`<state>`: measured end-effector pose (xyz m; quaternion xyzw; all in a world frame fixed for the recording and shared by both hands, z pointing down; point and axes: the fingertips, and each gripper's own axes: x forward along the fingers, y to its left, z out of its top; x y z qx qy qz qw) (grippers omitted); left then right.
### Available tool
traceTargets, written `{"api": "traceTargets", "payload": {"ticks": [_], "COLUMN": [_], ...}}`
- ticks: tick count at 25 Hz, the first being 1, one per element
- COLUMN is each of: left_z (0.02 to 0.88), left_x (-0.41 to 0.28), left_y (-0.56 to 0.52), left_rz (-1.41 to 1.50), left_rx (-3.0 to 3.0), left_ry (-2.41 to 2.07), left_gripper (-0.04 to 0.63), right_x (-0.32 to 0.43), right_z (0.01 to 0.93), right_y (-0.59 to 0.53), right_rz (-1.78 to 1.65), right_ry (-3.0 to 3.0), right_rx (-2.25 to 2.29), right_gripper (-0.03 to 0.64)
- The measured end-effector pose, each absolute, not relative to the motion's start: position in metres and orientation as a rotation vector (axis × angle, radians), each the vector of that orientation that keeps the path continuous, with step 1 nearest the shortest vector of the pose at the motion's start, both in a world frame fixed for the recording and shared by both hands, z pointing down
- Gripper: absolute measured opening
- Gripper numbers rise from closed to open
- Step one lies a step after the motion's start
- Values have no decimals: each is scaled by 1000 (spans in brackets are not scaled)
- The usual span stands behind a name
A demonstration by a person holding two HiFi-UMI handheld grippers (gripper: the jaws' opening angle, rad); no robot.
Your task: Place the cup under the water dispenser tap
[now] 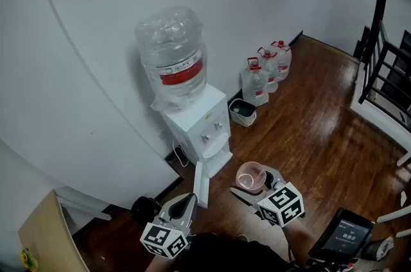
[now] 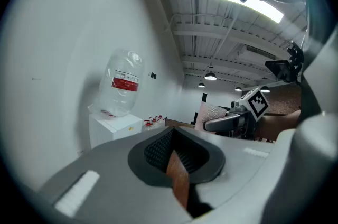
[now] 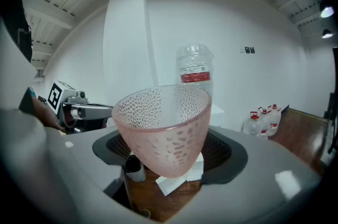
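Observation:
A pink dimpled glass cup (image 1: 250, 176) (image 3: 163, 128) stands upright between the jaws of my right gripper (image 1: 252, 181) (image 3: 166, 151), which is shut on its lower body. It hangs over the wood floor, in front of and to the right of the white water dispenser (image 1: 200, 126), whose taps (image 1: 209, 136) face it. A large clear bottle (image 1: 173, 59) (image 3: 194, 72) sits on top of the dispenser. My left gripper (image 1: 184, 203) (image 2: 171, 157) is lower left of the cup, shut and empty, with only a sliver of floor between its pads.
An open white panel (image 1: 200, 184) juts out at the dispenser's base. Several water jugs (image 1: 266, 72) and a small white bin (image 1: 243, 111) stand along the wall. A black object (image 1: 144, 206) lies on the floor; a screen (image 1: 343, 235) is lower right, a railing (image 1: 385, 72) far right.

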<state>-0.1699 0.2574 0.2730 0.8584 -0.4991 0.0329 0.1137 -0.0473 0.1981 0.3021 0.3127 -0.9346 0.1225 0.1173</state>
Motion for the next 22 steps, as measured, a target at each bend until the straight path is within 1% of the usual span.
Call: {"api": "traceTargets", "payload": {"ticks": [7,22], "left_z": [294,306], "left_x": [-155,-168], "left_y": [249,124], "left_rz": [156,98], "left_rx": [2489,2507], "left_ry": [-1409,-1341], "left_gripper": [14,14], "right_x": [-45,-62], "right_z": [310,332], "right_y": [184,74], "right_rz": [375,305], "right_ry": [-2778,-2713], "right_rx": [911,885], "right_gripper": [379,379]}}
